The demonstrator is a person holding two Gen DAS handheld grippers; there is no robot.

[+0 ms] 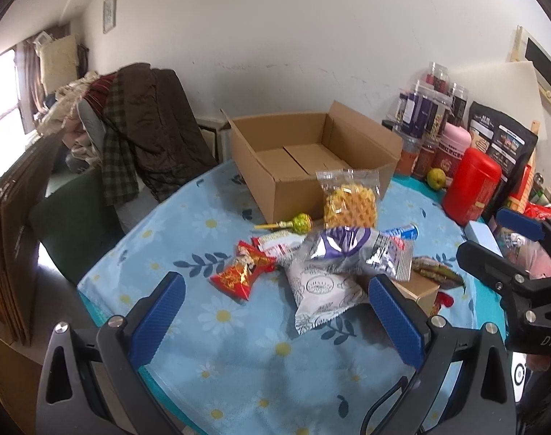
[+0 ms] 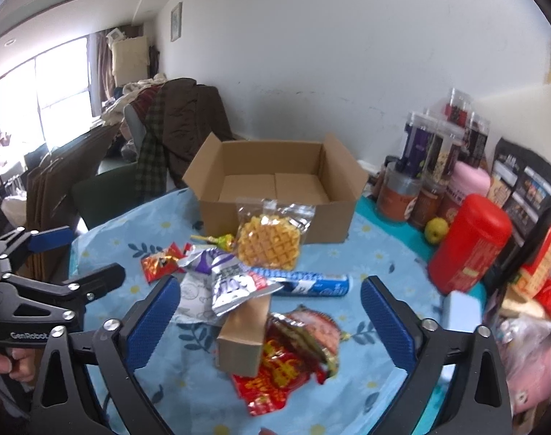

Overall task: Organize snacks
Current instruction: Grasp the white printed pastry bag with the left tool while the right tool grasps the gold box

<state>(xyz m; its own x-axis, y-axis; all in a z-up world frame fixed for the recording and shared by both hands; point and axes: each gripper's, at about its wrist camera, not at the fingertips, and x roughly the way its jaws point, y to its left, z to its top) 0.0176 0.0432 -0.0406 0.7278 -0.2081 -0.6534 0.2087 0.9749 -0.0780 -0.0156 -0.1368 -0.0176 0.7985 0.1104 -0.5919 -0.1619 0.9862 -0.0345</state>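
Observation:
An open cardboard box (image 1: 311, 166) (image 2: 275, 195) stands at the table's far side, its inside bare. A bagged waffle (image 1: 349, 203) (image 2: 270, 239) leans on its front wall. A pile of snacks lies in front: a green lollipop (image 1: 301, 223), a red packet (image 1: 243, 272), a white patterned packet (image 1: 322, 290), a silver-purple packet (image 1: 355, 250) (image 2: 226, 279), a blue tube (image 2: 304, 282), a small brown box (image 2: 244, 333), red wrappers (image 2: 286, 366). My left gripper (image 1: 275, 315) is open above the table, short of the pile. My right gripper (image 2: 272, 322) is open over the brown box.
Jars, a red canister (image 1: 471, 185) (image 2: 469, 243), a green apple (image 2: 436, 230) and bags crowd the table's right side. A chair heaped with clothes (image 1: 137, 134) stands to the far left. The flowered blue tablecloth (image 1: 239, 355) covers the round table.

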